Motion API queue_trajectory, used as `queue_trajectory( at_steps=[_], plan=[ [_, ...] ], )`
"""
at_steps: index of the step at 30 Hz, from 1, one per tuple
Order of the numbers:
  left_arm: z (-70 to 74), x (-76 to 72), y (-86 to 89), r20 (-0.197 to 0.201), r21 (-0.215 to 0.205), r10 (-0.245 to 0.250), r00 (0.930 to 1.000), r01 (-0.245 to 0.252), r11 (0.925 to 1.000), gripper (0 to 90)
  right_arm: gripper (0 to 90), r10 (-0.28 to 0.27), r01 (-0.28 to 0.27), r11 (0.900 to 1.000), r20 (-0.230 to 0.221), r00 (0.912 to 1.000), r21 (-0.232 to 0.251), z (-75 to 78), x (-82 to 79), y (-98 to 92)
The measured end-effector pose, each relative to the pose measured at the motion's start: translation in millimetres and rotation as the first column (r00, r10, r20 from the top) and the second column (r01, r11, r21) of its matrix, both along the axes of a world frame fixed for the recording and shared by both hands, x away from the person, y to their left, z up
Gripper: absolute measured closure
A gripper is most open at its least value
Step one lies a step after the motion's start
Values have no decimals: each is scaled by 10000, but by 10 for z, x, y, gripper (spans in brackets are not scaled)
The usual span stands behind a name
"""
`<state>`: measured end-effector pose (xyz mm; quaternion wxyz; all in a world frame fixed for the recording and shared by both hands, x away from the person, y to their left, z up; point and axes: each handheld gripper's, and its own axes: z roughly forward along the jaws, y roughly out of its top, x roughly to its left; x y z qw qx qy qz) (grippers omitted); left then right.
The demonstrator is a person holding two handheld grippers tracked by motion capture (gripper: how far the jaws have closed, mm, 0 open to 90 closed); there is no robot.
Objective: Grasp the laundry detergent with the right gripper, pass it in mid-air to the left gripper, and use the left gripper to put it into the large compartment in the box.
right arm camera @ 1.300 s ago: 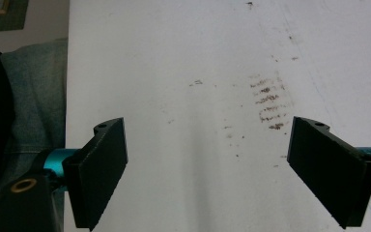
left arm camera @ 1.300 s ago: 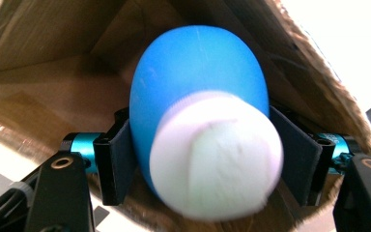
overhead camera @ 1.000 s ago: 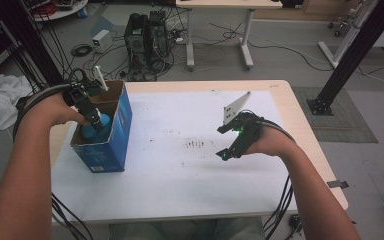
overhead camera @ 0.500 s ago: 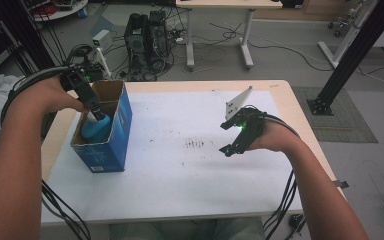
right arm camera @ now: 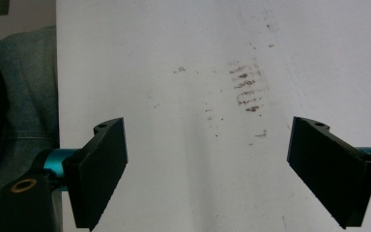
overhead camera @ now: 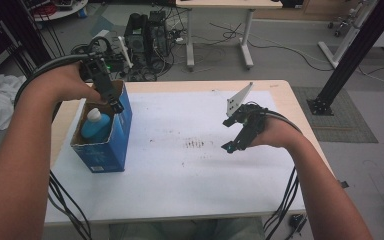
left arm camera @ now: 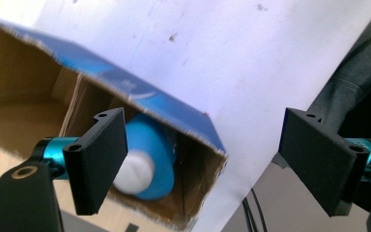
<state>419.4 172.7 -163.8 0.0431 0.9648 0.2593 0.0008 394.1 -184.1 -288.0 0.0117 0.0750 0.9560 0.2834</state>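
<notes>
Putting the bottle [overhead camera: 96,125] in the box [overhead camera: 102,145] looks like the job, and that step seems done: the bottle stands inside the box near the left side of the table [overhead camera: 190,200], with nothing holding it. The left gripper [overhead camera: 114,104] sits just above the box rim, and its jaws have just been opening; they are spread wide with nothing between them. In the left gripper view the bottle [left arm camera: 145,159] peeks out behind one flat black jaw. The right gripper [overhead camera: 235,142] hangs over the middle of the table, well apart from the box, jaws spread and empty. Next, I think the left hand needs to lift away without bumping the box. The bottle is smooth, round blue plastic with a white cap. The box is blue outside and brown inside, made of thin card with rough, torn edges. The table top is flat and white, with small brown smudges [right arm camera: 246,89].
</notes>
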Motion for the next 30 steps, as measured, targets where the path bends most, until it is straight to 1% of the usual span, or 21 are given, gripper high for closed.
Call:
queue_trajectory(
  at_steps=[3,4,5,7,8,9,10,12,15,16,17,18,19,21,22,24,27,28,30],
  plan=[
    [-41,5,-107,-226,139,-400,9989,403,9991,168,134,-31,31,9998,-3,10000,-199,36,14,-7],
    [-61,6,-141,-314,150,-492,9983,497,9987,168,134,11,-9,9996,69,10000,-287,56,24,-11],
    [-78,6,-176,-364,181,-557,9978,563,9982,165,134,13,-13,9995,15,10000,-316,67,26,-11],
    [-116,17,-246,-348,215,-987,9945,995,9948,162,134,47,-45,9992,55,10000,-406,90,35,-11],
    [-132,16,-273,-360,194,-1101,9933,1108,9937,141,134,51,-50,9988,29,10000,-490,99,38,-11],
    [-170,10,-321,-286,163,-1258,9916,1263,9919,133,134,33,-31,9985,21,10000,-539,106,40,-13],
    [-191,6,-351,-324,154,-1333,9905,1338,9909,133,134,68,-64,9983,63,10000,-587,109,50,-14],
    [-262,0,-432,-481,158,-1637,9853,1646,9862,132,134,118,-112,9980,85,9999,-628,108,65,-19],
    [-391,-8,-565,-575,289,-2013,9778,2032,9787,122,134,66,-62,9958,46,10000,-909,97,79,-26],
    [-441,-13,-615,-657,341,-2209,9731,2234,9741,121,134,117,-112,9951,53,9999,-987,96,83,-27],
    [-496,-17,-660,-763,354,-2301,9702,2333,9718,121,134,113,-112,9940,9,9999,-1090,91,81,-24],
    [-563,-27,-715,-855,364,-2482,9649,2520,9670,121,134,113,-121,9924,-69,9999,-1221,87,77,-22],
    [-613,-29,-753,-911,295,-2635,9604,2671,9632,122,134,107,-112,9901,-43,9999,-1397,77,76,-15],
    [-712,-32,-826,-1018,230,-2774,9554,2810,9594,122,134,161,-169,9849,-55,9999,-1723,55,74,-1],
    [-760,-39,-862,-1032,280,-2847,9530,2889,9570,122,134,166,-180,9825,-90,9998,-1852,48,70,8],
    [-841,-42,-929,-1136,349,-2893,9505,2948,9549,122,134,187,-214,9786,-148,9997,-2048,41,65,26],
    [-938,-58,-1018,-1269,484,-2986,9459,3065,9506,122,134,244,-265,9724,-122,9996,-2316,23,62,73],
    [-957,-63,-1037,-1297,482,-3031,9441,3113,9491,122,134,291,-320,9686,-153,9995,-2466,8,60,99],
    [-997,-73,-1083,-1375,449,-3058,9421,3144,9482,122,134,346,-380,9647,-176,9992,-2606,-16,52,133]
  ],
)
